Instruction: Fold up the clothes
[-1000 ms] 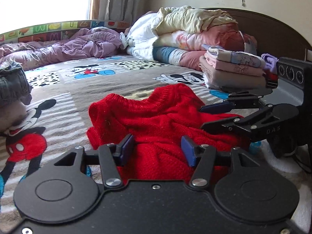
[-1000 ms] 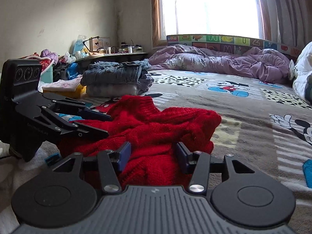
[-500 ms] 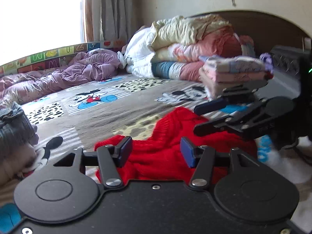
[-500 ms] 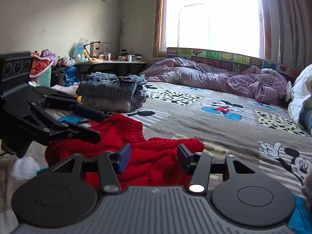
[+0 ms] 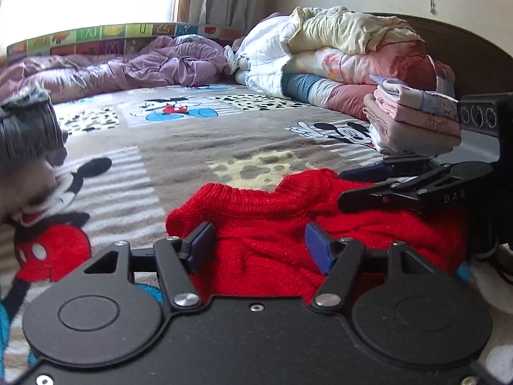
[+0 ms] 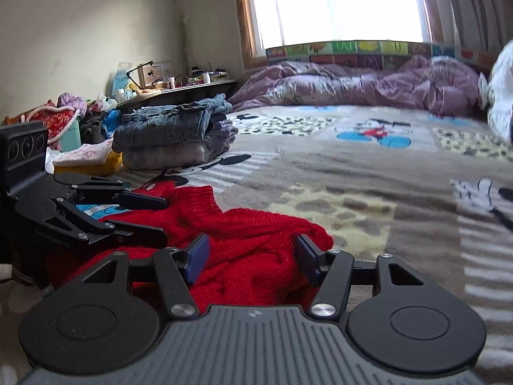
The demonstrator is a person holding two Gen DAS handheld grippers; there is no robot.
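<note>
A red sweater (image 5: 288,224), chunky ribbed knit, lies bunched in soft folds on a fleecy cartoon-print blanket (image 5: 179,147). The left gripper (image 5: 259,245) has its blue-padded jaws spread wide, the knit bulging between them without being pinched. The right gripper (image 6: 251,253) is likewise spread apart over the sweater's rumpled edge, gripping nothing. Each black, angular tool shows in the other's view, low over the garment. A stack of folded denim (image 6: 166,128) sits on one side of the blanket, folded pink cloths (image 5: 413,118) on the other, and a crumpled lilac quilt (image 6: 368,83) lies below the window.
</note>
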